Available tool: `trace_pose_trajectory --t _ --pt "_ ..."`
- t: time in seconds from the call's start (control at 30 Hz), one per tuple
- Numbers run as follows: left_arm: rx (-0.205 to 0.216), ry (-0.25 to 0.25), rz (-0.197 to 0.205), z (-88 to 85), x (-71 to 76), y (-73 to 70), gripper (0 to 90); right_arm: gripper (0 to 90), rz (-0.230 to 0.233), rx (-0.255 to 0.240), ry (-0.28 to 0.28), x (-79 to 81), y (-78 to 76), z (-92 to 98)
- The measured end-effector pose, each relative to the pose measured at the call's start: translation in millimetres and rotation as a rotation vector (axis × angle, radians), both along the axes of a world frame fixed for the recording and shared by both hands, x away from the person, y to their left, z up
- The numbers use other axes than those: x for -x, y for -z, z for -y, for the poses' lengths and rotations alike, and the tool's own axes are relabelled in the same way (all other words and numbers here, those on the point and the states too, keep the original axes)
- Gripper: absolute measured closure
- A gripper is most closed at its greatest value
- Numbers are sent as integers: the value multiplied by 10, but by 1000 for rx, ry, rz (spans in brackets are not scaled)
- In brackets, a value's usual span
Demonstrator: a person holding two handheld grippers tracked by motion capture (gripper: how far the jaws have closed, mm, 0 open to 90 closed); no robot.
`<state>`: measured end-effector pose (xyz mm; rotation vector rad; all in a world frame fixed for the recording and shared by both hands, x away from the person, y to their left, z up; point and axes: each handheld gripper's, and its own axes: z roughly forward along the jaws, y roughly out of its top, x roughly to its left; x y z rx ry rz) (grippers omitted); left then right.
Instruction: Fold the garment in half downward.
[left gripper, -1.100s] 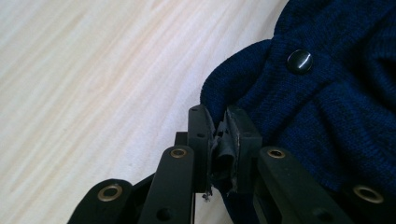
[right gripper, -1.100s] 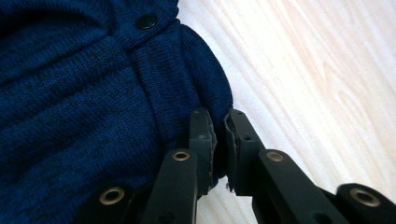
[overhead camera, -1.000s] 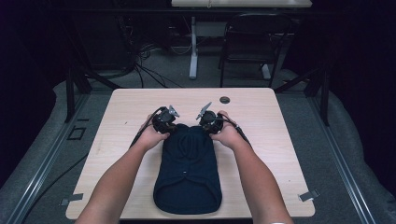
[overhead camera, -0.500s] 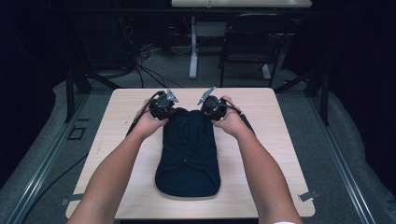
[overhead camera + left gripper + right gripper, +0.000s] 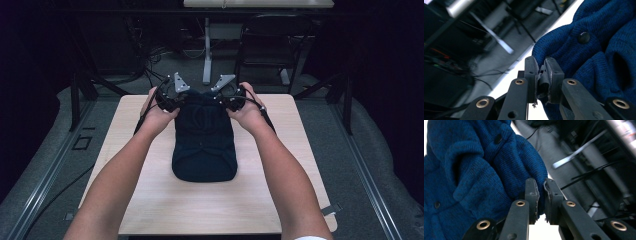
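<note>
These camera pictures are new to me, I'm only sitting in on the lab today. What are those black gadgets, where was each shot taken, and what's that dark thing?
No robot here: a person holds a two-fingered tool in each hand. The high view looks down on a wooden table, with the left gripper and right gripper at the far end of a dark blue knitted cardigan lying there. The other two pictures come from cameras riding on the tools. In the left gripper view its fingers pinch a fold of the knit near a dark button. In the right gripper view its fingers pinch another edge.
</note>
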<state>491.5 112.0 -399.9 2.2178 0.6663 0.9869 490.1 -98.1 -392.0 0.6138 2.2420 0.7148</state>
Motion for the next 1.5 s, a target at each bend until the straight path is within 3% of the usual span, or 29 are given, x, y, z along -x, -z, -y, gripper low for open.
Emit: trace_pose_trajectory --t 0.03,0.07,0.23,0.43,0.67,1.07,1.5 --pt "0 0 0 0 0 0 813 817 0 0 0 0 0 0" --pt "-29 2 3 40 26 51 813 817 22 13 7 16 19 -13" --pt "-42 5 -38 57 23 204 813 817 -3 30 8 34 165 -30" --pt "-14 3 -62 39 40 311 812 817 -27 31 -1 42 265 -29" --pt "-23 13 -65 51 84 355 812 816 -34 27 3 56 286 -39" --pt "-61 70 -56 57 365 476 813 816 -29 3 -22 166 303 -22" --pt "-61 127 -101 117 696 660 813 812 -34 55 -104 490 379 28"
